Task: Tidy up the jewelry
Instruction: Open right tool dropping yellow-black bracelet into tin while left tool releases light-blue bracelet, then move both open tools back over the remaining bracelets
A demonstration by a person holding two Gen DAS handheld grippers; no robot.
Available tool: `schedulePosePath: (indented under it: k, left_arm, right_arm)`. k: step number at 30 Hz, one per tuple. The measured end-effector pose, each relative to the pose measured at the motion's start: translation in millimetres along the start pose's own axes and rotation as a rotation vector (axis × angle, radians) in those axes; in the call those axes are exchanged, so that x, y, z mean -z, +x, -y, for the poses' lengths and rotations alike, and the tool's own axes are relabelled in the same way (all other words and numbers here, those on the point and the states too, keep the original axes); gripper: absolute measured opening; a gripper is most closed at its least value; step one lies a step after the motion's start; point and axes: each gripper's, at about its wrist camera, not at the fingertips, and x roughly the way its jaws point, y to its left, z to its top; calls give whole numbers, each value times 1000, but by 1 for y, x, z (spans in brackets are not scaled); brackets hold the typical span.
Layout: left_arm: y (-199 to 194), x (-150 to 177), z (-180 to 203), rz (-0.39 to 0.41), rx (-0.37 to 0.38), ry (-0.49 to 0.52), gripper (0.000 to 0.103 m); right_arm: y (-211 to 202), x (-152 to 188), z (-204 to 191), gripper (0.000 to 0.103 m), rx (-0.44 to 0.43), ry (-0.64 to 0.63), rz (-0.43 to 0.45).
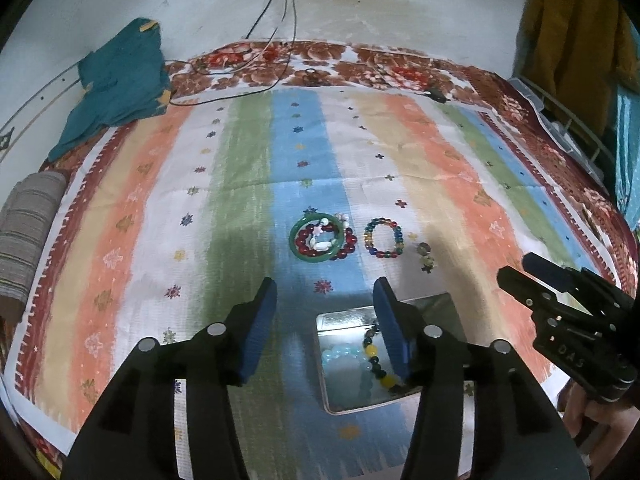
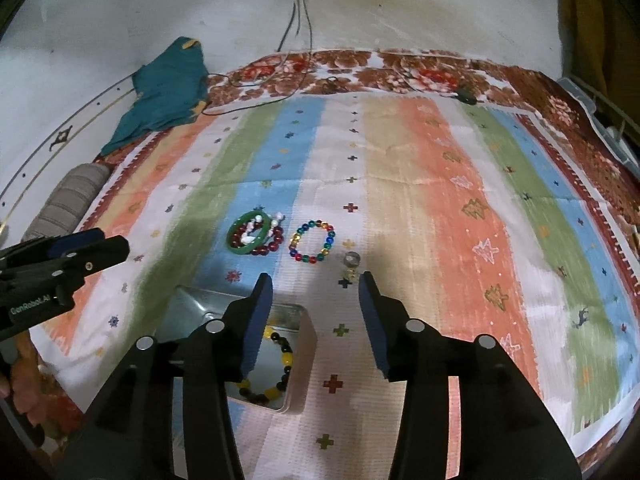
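Lettering "GenRobot.AI" marks left claw [image 2: 116,246], perhaps "DAS" on right claw [image 2: 316,292]; both gape, empty

My left gripper [image 1: 326,320] and right gripper [image 2: 316,316]: black bodies, blue padded fingers [image 1: 262,324], round silver pivot screws; "GenRobot.AI" and "DAS" lettering on the sides.

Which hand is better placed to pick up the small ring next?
Probably the right. Its open, empty tool points almost straight at the ring; the left tool faces the green bangle.
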Motion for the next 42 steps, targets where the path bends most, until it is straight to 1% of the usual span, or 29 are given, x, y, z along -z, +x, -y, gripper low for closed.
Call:
schedulePosePath:
  k: [2, 4, 6, 10, 14, 17, 23, 32, 38, 42]
  left_arm:
    - [2, -1, -3, -5, -8, -7, 54]
    - [4, -2, -5, -11, -12, -11, 58]
    - [6, -3, -6, -14, -15, -15, 59]
    - [9, -4, -8, -20, -18, -19, 65]
    - [15, -6, -10, -30, -30, -22, 67]
    - [19, -8, -13, -38, -37, -28, 72]
    - [30, -13, -19, -60, -40, -43, 74]
    - [45, -20, -18, -72, -78, -11, 74]
    - [43, -26, -19, -30, -89, -22, 74]
    - [49, -29, -18, -42, -88, -19, 74]
  right_arm:
    - [1, -1, 2, 49, 3, 8, -1]
    - [1, -1, 3, 53, 3, 13, -2]
    - [1, -2, 4, 56, 6, 16, -2]
    - [6, -4, 5, 59, 14, 19, -12]
    - [11, -8, 7, 65, 11, 23, -16]
    - [12, -10, 8, 70, 11, 26, -15]
    - [18, -15, 9, 73, 18, 30, -25]
    - [28, -20, 9, 74, 28, 27, -27]
    - [44, -22, 16, 74, 31, 49, -48]
    - [47, -23, 18, 74, 24, 61, -54]
